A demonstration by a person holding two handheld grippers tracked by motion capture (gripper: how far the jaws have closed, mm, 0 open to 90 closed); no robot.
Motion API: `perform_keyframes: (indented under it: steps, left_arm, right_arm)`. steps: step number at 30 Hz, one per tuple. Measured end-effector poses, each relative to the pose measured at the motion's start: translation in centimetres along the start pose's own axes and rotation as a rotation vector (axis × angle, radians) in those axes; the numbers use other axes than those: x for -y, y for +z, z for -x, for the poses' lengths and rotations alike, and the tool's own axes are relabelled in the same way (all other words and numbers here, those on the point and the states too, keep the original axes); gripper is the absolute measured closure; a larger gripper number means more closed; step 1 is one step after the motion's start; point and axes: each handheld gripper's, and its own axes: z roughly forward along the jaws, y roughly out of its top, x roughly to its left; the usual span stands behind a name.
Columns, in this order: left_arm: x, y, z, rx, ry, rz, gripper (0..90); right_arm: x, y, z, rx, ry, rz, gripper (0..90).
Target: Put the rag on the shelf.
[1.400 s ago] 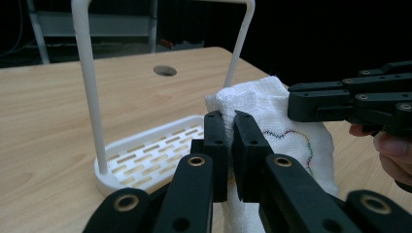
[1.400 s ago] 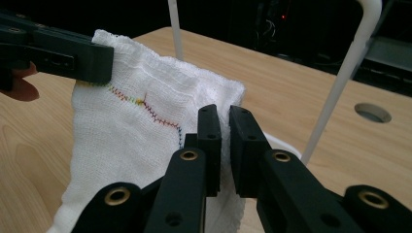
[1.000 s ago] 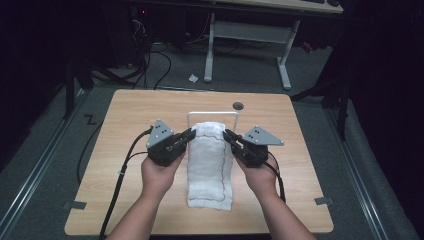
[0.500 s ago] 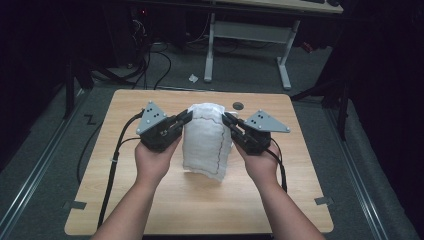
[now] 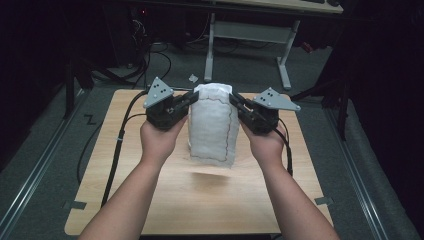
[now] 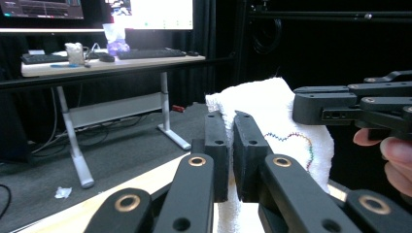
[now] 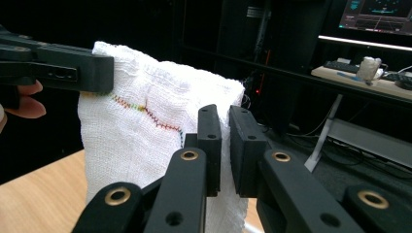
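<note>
white towel hangs above the desk, its two top corners pinched in the closed left tongs and right tongs. judged soft, light and limp, it drapes freely; corners or the stitched hem give the surest hold.

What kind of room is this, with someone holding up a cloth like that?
Probably a lab or recording studio: dark curtained walls, a desk with keyboard and lit monitors, and loose cables on the floor behind the wooden table.
</note>
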Motion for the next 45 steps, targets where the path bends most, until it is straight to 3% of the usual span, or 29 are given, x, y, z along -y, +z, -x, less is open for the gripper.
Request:
perform_keyframes:
  steps: [5,15,20,23,25,30,33,38,39,40,43,45]
  left_arm:
    - [-1.4,1.5,-1.0,-0.017,0.019,0.012,85.9]
    - [-2.7,3.8,-3.8,-0.025,-0.013,0.009,85.9]
    - [-2.4,5.8,-5.5,-0.041,-0.027,0.014,85.8]
    - [-2.0,7.2,-6.4,-0.069,-0.017,0.011,85.7]
    - [-1.4,8.4,-7.2,-0.096,-0.007,-0.005,85.7]
    - [-0.5,9.7,-8.2,-0.111,-0.019,-0.033,85.5]
    - [1.0,11.0,-9.1,-0.115,-0.04,-0.087,85.4]
    - [2.8,12.0,-9.4,-0.123,-0.044,-0.152,85.3]
    - [3.6,12.4,-9.7,-0.119,-0.049,-0.181,85.1]
    - [3.6,12.4,-9.7,-0.119,-0.049,-0.181,85.0]
    - [5.4,12.7,-10.4,-0.092,-0.092,-0.244,84.7]
    - [5.8,12.7,-10.5,-0.088,-0.101,-0.259,84.6]
  right_arm:
    - [-0.9,0.8,1.2,0.007,0.01,0.016,84.3]
    - [-2.3,4.0,3.5,0.007,0.037,0.014,84.3]
    - [-2.4,5.7,4.8,0.008,0.035,0.01,84.3]
    - [-2.3,6.3,5.2,0.003,0.043,0.006,84.3]
    - [-1.9,7.6,6.0,0.004,0.037,-0.007,84.3]
    - [-1.3,9.1,6.8,0.0,0.027,-0.038,84.3]
    - [-0.3,10.6,7.6,-0.003,0.024,-0.084,84.3]
    - [1.1,11.9,8.4,-0.007,0.037,-0.143,84.2]
    - [1.7,12.5,8.8,-0.028,0.059,-0.177,84.1]
    - [1.7,12.5,8.8,-0.028,0.059,-0.177,84.1]
    - [3.0,13.4,9.3,-0.068,0.081,-0.256,84.0]
    - [3.4,13.5,9.3,-0.069,0.08,-0.265,83.9]
